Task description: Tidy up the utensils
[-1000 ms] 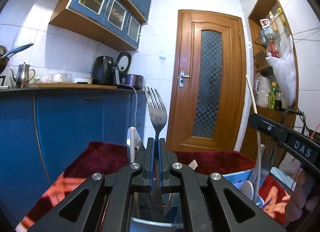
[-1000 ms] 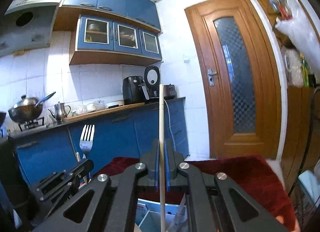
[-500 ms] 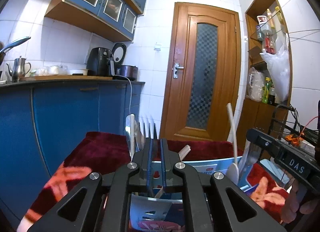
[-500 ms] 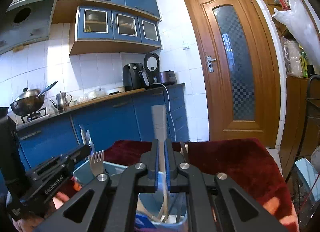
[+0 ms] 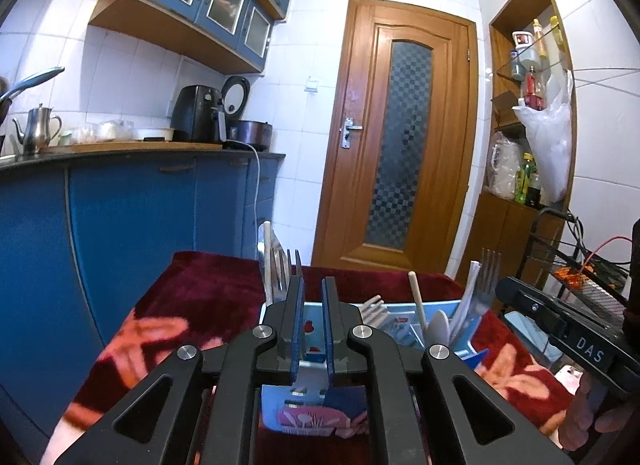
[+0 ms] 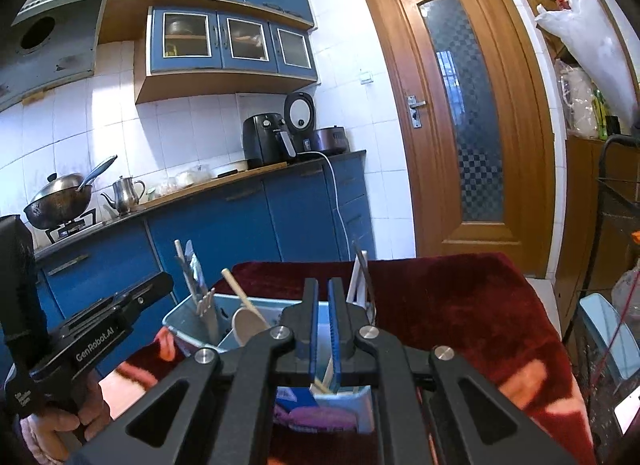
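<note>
Both grippers (image 5: 312, 293) (image 6: 323, 297) hover empty above the utensil caddy (image 6: 188, 325).

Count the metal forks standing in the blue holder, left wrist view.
2. One fork at the holder's left end, a second fork at its right end. More may be hidden.

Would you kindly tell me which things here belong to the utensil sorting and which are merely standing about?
Belonging to the job:
- light blue utensil holder
- forks
- wooden spoon
- left tool and right tool, nothing between their pads

Just standing about:
- kettle
- wok
- air fryer
- door
- red cloth
</note>
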`<state>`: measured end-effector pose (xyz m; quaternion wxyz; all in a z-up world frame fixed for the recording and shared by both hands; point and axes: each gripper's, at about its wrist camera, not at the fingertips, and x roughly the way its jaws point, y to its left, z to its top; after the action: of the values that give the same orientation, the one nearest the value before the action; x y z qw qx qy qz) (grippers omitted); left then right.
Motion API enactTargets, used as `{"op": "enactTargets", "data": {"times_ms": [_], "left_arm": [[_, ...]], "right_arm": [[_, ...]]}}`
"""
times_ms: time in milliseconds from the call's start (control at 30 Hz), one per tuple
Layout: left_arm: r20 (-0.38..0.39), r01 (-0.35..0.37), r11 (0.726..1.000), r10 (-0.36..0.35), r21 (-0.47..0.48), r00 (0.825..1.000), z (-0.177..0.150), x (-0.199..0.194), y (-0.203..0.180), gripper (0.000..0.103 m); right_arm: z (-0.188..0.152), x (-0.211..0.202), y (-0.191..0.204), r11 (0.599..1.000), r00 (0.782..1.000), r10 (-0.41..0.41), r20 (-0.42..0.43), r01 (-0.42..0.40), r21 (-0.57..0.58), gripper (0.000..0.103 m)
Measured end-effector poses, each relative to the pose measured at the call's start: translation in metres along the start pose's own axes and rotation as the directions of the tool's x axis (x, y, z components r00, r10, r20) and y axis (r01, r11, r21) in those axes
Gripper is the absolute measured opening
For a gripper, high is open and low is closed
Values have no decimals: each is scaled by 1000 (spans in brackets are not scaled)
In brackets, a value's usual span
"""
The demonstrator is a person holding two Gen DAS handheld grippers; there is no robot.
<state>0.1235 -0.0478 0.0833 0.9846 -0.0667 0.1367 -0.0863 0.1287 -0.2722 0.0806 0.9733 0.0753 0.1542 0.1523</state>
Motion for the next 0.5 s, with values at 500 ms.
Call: {"op": "enactTargets", "data": {"times_ms": [500], "left_arm": [[-77, 23, 1000, -22, 17, 997, 2, -60, -1, 9]], "right_arm": [[-11, -58, 28, 999, 997, 38, -64, -35, 35, 25]]}}
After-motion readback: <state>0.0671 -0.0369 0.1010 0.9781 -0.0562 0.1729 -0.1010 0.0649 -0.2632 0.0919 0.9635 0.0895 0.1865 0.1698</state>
